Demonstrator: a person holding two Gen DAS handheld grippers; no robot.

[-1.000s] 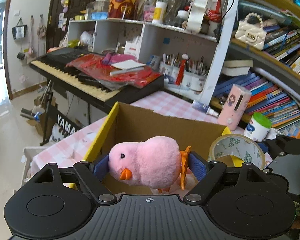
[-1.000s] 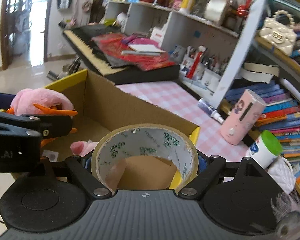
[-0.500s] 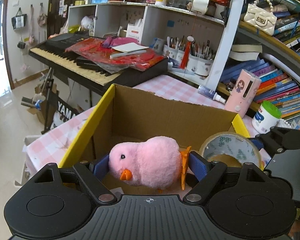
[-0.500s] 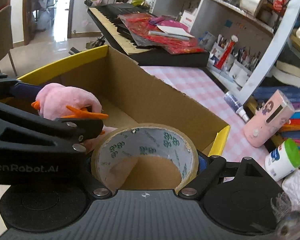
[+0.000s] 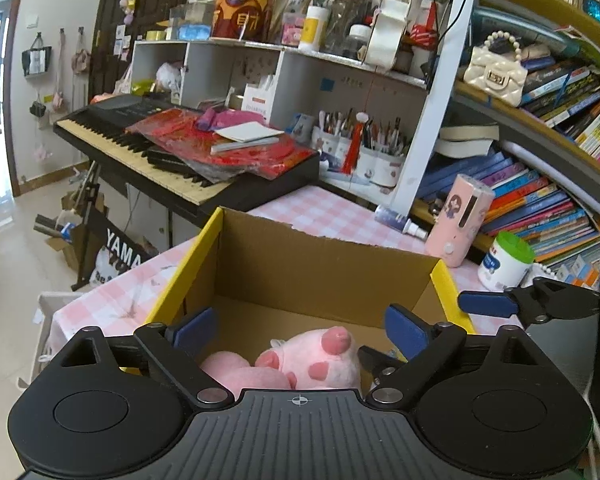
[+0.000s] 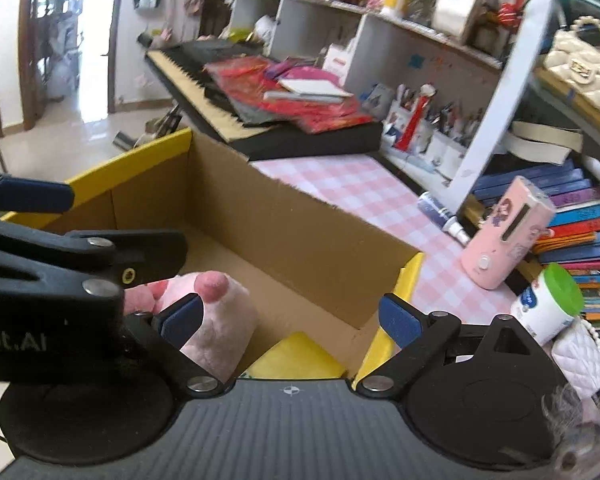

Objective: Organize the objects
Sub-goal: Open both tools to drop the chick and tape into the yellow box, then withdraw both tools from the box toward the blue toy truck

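Note:
A cardboard box [image 5: 324, 256] with yellow flaps stands on the pink checked table; it also shows in the right wrist view [image 6: 300, 232]. Pink plush toys [image 5: 300, 364] lie inside it, seen too in the right wrist view [image 6: 216, 320]. My left gripper [image 5: 300, 326] is open and empty above the box's near side. My right gripper [image 6: 290, 316] is open and empty over the box's right end. The tape roll is not visible.
A pink cylinder case [image 5: 458, 224], a green-lidded white jar [image 5: 506, 260] and a tube [image 5: 400, 220] stand on the table right of the box. A keyboard [image 5: 172, 160] with red items lies behind. Bookshelves [image 5: 540, 184] line the right.
Both grippers have opened. The left let go of the pink chick plush and the right let go of the tape roll; both grippers have lifted above the box.

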